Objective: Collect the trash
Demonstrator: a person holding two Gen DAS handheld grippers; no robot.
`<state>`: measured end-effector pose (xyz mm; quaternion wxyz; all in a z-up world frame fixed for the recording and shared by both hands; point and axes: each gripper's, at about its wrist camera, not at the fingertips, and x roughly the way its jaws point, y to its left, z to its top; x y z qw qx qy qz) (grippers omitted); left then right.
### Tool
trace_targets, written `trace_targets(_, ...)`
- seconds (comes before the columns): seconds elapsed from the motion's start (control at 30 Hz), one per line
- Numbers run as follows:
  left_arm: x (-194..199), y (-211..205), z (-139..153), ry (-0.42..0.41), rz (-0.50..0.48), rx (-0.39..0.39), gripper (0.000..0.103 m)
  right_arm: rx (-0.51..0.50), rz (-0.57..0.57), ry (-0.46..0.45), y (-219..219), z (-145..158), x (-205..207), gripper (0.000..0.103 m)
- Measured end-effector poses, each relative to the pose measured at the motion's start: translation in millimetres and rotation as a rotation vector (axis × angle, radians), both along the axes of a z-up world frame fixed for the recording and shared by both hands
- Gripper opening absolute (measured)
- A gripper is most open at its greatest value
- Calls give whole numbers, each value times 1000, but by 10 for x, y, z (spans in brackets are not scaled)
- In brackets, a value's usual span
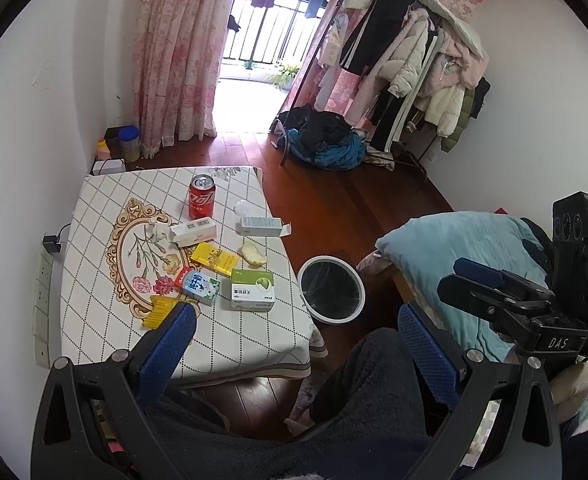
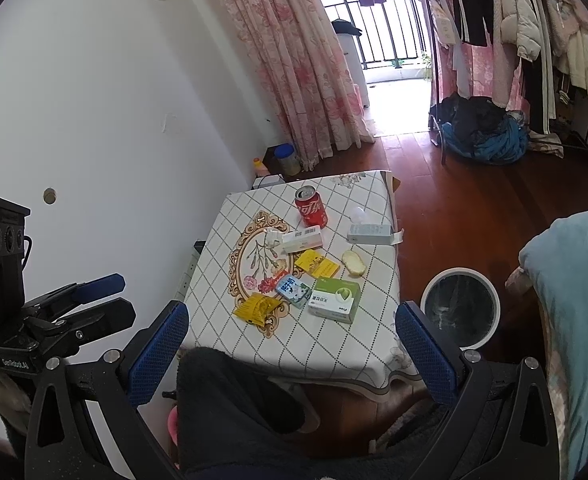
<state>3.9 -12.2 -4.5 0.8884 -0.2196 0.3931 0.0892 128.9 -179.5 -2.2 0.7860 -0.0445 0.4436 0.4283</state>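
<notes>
Two hand-held grippers hang above a seated person's lap, both facing a small table [image 2: 358,360] covered in a checked cloth. The left gripper [image 1: 294,332] has its blue-padded fingers spread wide with nothing between them; the right gripper [image 2: 292,332] is likewise spread and empty.

The trash lies ahead of both grippers on the tabletop. Nearest the right gripper sits a green and white medicine box [image 2: 335,299], with a crumpled yellow wrapper [image 2: 256,309] ahead and to its left. Between them is a small blue milk carton [image 2: 293,289]. Farther ahead are a yellow box [image 2: 317,264], a piece of bread [image 2: 353,263], two white cartons [image 2: 302,240] [image 2: 372,234] and, farthest, an upright red cola can [image 2: 311,206].

A white-rimmed waste bin [image 2: 460,306] lined with a dark bag stands on the floor, ahead and to the right of the right gripper, just beside the table edge.

Likely risks: the items crowd together (several touch or overlap), so closing on one box could shove its neighbours off the edge. The flat wrapper offers little to pinch and may slip. The cola can is open on top, so tipping it could spill any remaining drink. The bin sits low, and a release from table height could miss its mouth.
</notes>
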Motion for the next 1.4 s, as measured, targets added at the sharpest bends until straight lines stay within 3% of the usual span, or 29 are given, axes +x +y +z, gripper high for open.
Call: trace_targets(1.4, 30, -52, -33, 5, -11, -2, 103, -2, -7, 5, -109, -41, 52, 103)
